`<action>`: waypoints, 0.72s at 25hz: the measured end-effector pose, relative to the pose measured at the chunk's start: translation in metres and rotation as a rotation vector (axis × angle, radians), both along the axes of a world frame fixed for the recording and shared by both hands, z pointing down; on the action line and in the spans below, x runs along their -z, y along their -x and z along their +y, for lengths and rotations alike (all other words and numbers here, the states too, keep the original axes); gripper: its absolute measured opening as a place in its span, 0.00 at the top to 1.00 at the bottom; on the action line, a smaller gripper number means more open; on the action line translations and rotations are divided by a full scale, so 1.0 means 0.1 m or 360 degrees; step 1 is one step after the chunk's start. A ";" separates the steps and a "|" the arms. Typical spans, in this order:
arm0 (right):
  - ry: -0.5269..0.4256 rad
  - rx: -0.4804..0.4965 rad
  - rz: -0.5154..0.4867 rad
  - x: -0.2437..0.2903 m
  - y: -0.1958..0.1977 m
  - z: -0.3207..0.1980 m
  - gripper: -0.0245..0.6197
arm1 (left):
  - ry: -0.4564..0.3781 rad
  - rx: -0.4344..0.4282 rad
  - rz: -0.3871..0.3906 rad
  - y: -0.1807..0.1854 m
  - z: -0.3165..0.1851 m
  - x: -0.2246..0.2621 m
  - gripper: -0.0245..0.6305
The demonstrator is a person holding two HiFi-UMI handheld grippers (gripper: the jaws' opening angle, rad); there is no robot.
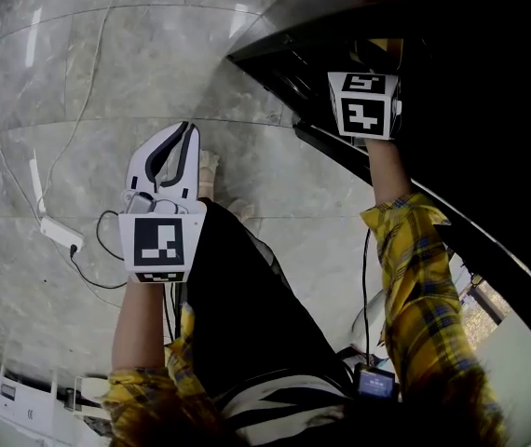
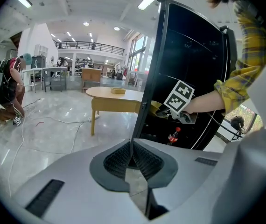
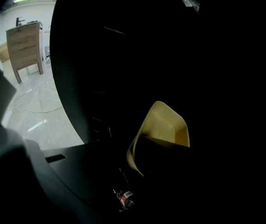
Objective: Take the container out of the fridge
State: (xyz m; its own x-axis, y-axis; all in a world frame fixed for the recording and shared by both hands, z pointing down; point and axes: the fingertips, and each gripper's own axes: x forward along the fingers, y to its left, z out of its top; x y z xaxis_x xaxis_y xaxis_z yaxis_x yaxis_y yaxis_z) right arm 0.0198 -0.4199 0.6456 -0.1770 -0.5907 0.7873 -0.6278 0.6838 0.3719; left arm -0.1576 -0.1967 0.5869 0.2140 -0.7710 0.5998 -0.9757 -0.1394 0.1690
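Note:
A yellow container (image 3: 165, 125) sits in the dark inside of the black fridge (image 2: 196, 55), straight ahead of my right gripper's jaws. In the left gripper view my right gripper (image 2: 164, 114) reaches into the fridge with the container (image 2: 154, 107) at its tip. The dark hides its pads, so I cannot see whether they press on the container. From the head view only its marker cube (image 1: 366, 103) shows at the fridge's edge (image 1: 279, 63). My left gripper (image 1: 189, 130) hangs over the floor, left of the fridge, shut and holding nothing (image 2: 132, 143).
A small cola bottle (image 2: 172, 135) stands low inside the fridge (image 3: 125, 198). White cables and a power strip (image 1: 61, 233) lie on the marble floor at the left. A round wooden table (image 2: 112, 97) stands beyond the fridge, and a person (image 2: 9, 85) crouches far left.

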 end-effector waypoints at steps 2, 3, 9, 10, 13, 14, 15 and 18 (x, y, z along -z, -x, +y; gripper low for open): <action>-0.0019 -0.0003 0.0013 0.02 -0.02 -0.01 0.85 | -0.0004 0.0005 -0.0003 0.01 0.00 0.00 0.92; -0.0017 -0.0002 0.0013 0.02 -0.02 -0.01 0.85 | -0.0006 0.0007 -0.0005 0.01 0.00 0.01 0.92; 0.0037 -0.0025 -0.0018 0.05 -0.05 0.06 0.88 | -0.0026 -0.0003 -0.0035 0.00 -0.02 0.05 0.92; 0.0039 -0.0034 -0.0023 0.07 -0.06 0.09 0.88 | -0.0033 -0.0002 -0.0037 0.00 -0.01 0.08 0.92; 0.0040 -0.0060 -0.0035 0.15 -0.11 0.20 0.89 | -0.0051 0.0006 -0.0040 -0.01 0.02 0.17 0.92; 0.0033 -0.0063 -0.0034 0.18 -0.12 0.24 0.89 | -0.0057 0.0006 -0.0041 -0.02 0.04 0.21 0.92; 0.0023 -0.0060 -0.0031 0.22 -0.13 0.28 0.89 | -0.0066 0.0004 -0.0044 -0.02 0.05 0.25 0.92; 0.0009 -0.0050 -0.0037 0.31 -0.13 0.40 0.90 | -0.0097 -0.0010 -0.0064 -0.04 0.07 0.36 0.92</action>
State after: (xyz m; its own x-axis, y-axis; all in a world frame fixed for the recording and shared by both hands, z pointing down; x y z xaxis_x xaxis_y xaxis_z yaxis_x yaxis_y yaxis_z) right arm 0.0324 -0.3798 0.6149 -0.1768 -0.5920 0.7863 -0.6574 0.6656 0.3533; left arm -0.1539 -0.1894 0.5509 0.1955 -0.8050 0.5602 -0.9806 -0.1543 0.1206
